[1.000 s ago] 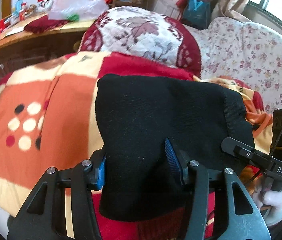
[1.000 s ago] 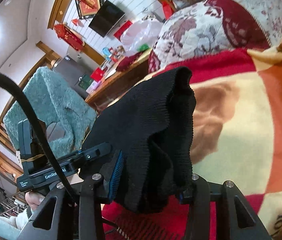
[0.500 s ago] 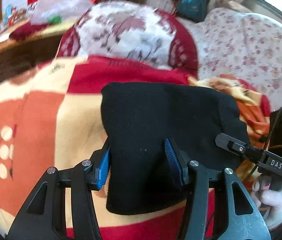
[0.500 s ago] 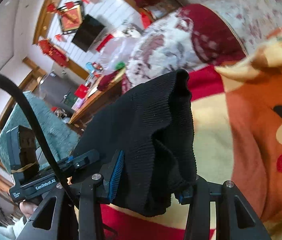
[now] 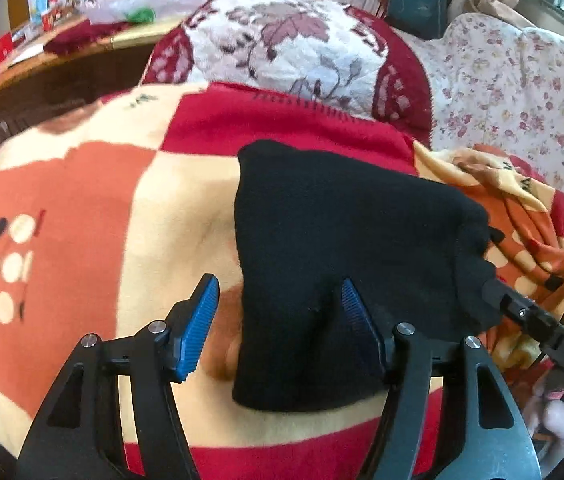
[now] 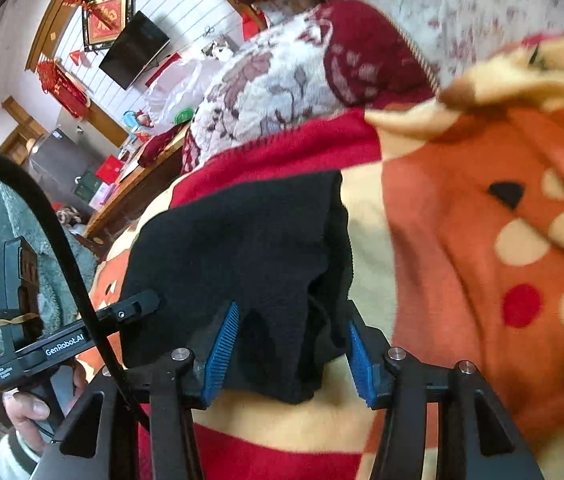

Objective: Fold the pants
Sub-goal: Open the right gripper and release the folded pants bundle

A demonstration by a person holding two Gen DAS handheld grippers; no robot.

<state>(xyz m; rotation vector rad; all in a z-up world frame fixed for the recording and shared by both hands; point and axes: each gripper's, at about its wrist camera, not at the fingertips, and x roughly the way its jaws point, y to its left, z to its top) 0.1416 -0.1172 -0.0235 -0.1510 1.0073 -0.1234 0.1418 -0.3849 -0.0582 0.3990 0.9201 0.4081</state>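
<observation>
Two grippers are seen letting go of one pair of black pants (image 5: 346, 248), which is laid as a folded bundle on a checked blanket (image 5: 82, 200). The jaws of the left gripper (image 5: 278, 324) have just been opening and now stand spread: the left blue pad is clear of the cloth with blanket showing in the gap, while the right pad is touching, or nearly touching, the knit. The jaws of the right gripper (image 6: 292, 350) have also just been opening; the near end of the bundle is bracketed between them, but no pinch is visible, though contact at the right pad cannot be ruled out.

The risk from here is judged to lie in the withdrawal — if a ribbed pad is still snagged in the knit, the top layer could be dragged back and the fold pulled open. The bundle looks thick and springy at the right gripper's end, so a loose flap could be sprung up once pressure is gone. A slide on the soft blanket is also possible if either tool is drawn away low across it.

Counted, near to far: two grippers, four blue pads, one hand (image 6: 30, 408) on the left tool, one pair of pants, one blanket. Behind these, one red-and-white cushion (image 5: 294, 40) and one floral sofa cover (image 5: 522, 80) are seen — and, farthest, one dark screen (image 6: 134, 50) on the wall.
</observation>
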